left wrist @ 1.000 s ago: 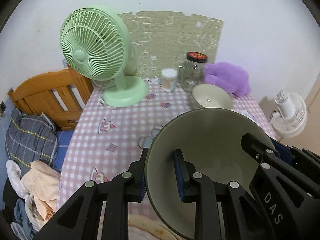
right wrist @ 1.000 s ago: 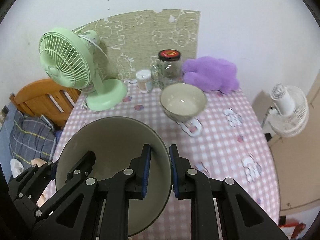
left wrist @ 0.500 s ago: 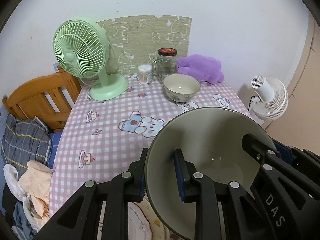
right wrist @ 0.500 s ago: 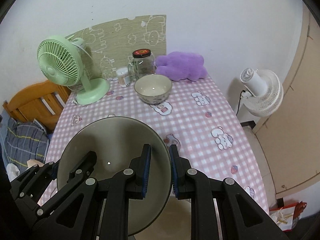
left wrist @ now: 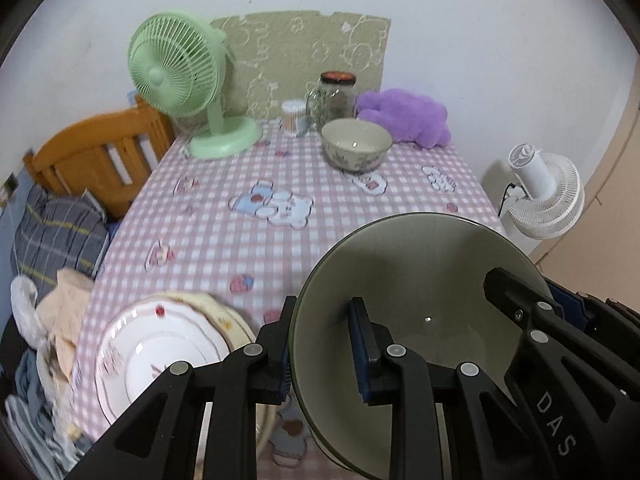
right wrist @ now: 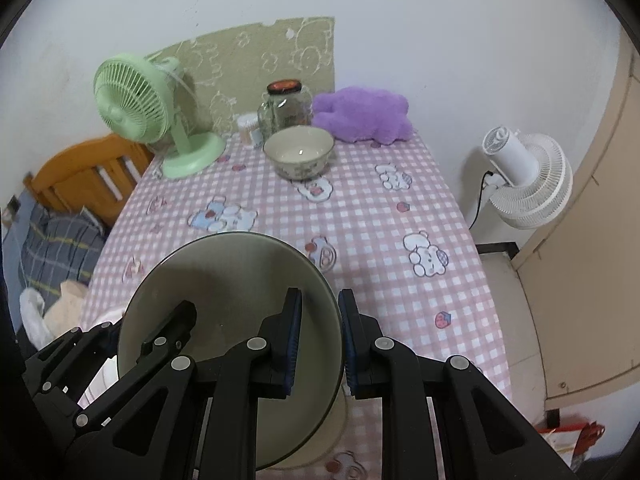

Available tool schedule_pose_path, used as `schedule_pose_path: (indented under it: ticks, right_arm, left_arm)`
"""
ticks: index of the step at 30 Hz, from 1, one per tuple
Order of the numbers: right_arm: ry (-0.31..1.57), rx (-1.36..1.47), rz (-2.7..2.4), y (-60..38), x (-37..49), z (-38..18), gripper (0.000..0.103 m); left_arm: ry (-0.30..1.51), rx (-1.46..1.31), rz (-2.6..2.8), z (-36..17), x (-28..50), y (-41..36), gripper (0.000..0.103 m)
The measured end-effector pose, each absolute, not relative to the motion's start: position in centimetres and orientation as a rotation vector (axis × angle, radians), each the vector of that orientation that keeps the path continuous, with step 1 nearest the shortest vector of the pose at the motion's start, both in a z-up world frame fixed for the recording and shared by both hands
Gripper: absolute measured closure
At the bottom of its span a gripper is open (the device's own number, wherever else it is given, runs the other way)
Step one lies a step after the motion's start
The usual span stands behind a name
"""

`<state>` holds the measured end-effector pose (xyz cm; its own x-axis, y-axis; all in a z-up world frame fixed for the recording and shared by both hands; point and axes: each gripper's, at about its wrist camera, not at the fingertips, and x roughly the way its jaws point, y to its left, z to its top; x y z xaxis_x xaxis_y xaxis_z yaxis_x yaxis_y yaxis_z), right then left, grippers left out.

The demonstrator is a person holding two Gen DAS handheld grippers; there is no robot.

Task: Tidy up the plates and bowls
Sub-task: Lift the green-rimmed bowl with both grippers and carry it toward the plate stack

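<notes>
Both grippers hold one large grey-green bowl above the near edge of the table; it also shows in the right wrist view. My left gripper is shut on the bowl's left rim. My right gripper is shut on its right rim. A white patterned plate lies on a yellowish plate at the near left, beside the bowl. A small floral bowl stands at the far side of the table; it also shows in the right wrist view.
The table has a pink checked cloth. At the back stand a green fan, a glass jar, a cotton swab tub and a purple plush. A white fan stands on the floor at right, a bed at left.
Both grippers have pulled back toward the near edge of the table with the big bowl. The plates at the near left have come into view.
</notes>
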<state>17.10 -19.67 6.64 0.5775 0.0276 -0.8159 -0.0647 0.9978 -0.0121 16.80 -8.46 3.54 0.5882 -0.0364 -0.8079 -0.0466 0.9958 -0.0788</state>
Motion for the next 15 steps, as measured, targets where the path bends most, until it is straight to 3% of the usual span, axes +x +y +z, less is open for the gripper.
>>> schedule_pose_path:
  ticks: [15]
  right_arm:
    - [1.056,-0.087,0.135,-21.3,16.2,2.0,0.081]
  left_arm:
    - [1.027,-0.12,0.07,-1.0,14.9,-10.0,0.08]
